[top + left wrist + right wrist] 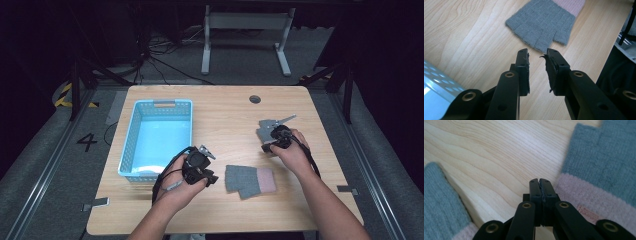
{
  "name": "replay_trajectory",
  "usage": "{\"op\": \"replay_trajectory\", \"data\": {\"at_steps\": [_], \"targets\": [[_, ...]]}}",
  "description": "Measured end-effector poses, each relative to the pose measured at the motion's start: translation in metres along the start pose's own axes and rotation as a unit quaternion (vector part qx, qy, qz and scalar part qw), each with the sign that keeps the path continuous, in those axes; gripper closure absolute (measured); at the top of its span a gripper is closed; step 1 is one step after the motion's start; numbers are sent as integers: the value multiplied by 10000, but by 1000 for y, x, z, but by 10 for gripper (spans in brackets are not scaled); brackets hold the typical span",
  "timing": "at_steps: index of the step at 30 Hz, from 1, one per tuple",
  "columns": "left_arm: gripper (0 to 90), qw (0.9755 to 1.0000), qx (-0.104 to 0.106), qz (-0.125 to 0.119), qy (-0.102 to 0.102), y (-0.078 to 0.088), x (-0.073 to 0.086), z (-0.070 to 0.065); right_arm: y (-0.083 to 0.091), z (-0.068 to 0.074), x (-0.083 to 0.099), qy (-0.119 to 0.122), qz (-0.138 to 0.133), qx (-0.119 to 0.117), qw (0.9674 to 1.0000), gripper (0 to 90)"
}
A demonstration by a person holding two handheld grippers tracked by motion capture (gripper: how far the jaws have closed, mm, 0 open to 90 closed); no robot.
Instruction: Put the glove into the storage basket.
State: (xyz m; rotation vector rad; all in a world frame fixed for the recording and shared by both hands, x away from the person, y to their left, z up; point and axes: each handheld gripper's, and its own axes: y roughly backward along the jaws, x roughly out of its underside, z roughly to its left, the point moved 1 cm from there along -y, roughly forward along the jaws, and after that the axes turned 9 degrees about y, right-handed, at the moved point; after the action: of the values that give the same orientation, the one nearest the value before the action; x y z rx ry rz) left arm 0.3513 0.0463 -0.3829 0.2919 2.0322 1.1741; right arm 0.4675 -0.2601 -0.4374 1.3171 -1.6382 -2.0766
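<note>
A grey fingerless glove with a pink cuff (250,181) lies flat near the table's front, its finger ends toward my left gripper (212,178). In the left gripper view that glove (541,22) is just beyond the jaws of my left gripper (537,51), which stand slightly apart with nothing between them. A second grey glove (263,131) lies further back, partly under my right gripper (268,147). My right gripper (540,180) is shut and hangs low over bare wood, with one pink-cuffed glove (599,170) to its right and the other (439,202) to its left.
A light blue perforated basket (162,103) stands on the left half of the wooden table (225,110), its corner (434,85) close beside my left gripper. A round cable hole (255,99) sits near the far edge. Beyond the table are a white table frame and cables on the floor.
</note>
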Motion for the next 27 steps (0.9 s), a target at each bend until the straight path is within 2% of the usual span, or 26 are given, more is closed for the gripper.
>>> {"op": "replay_trajectory", "data": {"at_steps": [14,19,27], "targets": [[722,10000,40,21,-51,-2,-3,-1,18,-9,25,-177,30,45,9998,899],[709,9999,90,-7,-48,-2,-4,-2,26,-5,22,-161,-162,-81,9997,867],[682,9999,145,-22,-76,-1,-6,0,42,-3,13,-140,-377,27,9992,809]]}}
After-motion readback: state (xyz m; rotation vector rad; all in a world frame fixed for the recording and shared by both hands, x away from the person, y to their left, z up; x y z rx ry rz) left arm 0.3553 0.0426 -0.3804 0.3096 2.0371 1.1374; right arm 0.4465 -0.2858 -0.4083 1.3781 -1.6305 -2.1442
